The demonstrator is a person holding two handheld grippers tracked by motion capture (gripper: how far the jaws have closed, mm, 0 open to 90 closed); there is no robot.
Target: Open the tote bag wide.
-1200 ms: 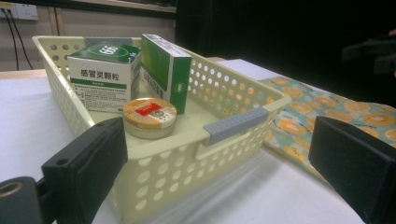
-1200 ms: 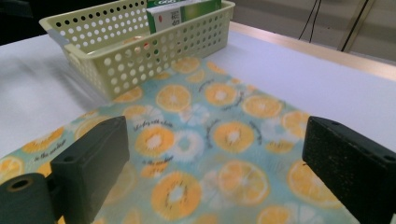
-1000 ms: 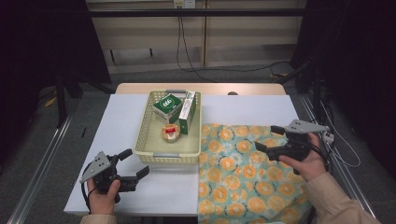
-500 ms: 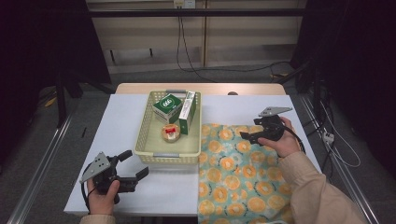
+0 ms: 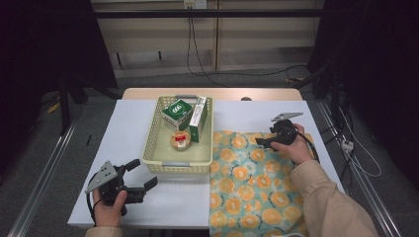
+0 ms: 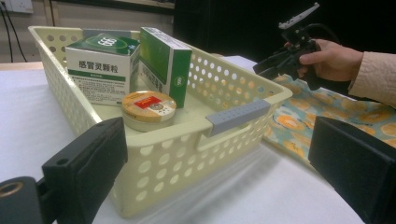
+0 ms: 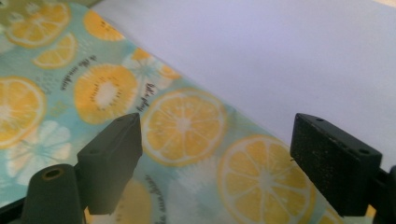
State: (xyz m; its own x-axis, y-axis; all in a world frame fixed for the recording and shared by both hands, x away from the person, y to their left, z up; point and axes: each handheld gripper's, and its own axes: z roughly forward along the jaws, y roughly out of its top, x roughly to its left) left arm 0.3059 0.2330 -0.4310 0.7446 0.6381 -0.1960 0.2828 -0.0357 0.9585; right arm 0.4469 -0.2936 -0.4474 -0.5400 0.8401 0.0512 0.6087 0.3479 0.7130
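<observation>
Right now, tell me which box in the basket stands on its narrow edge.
The slim green box, against the right wall of the basket. The squat one beside it sits broad and low.

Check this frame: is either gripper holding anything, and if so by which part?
Nothing is held. The right gripper hangs open over the far edge of the orange-print cloth, nothing between its jaws. The left gripper is open before the basket.

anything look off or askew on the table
Only the cloth: its near end hangs over the table edge. The basket sits straight, with the boxes and tin tidy inside. Nothing spilled or damaged.
</observation>
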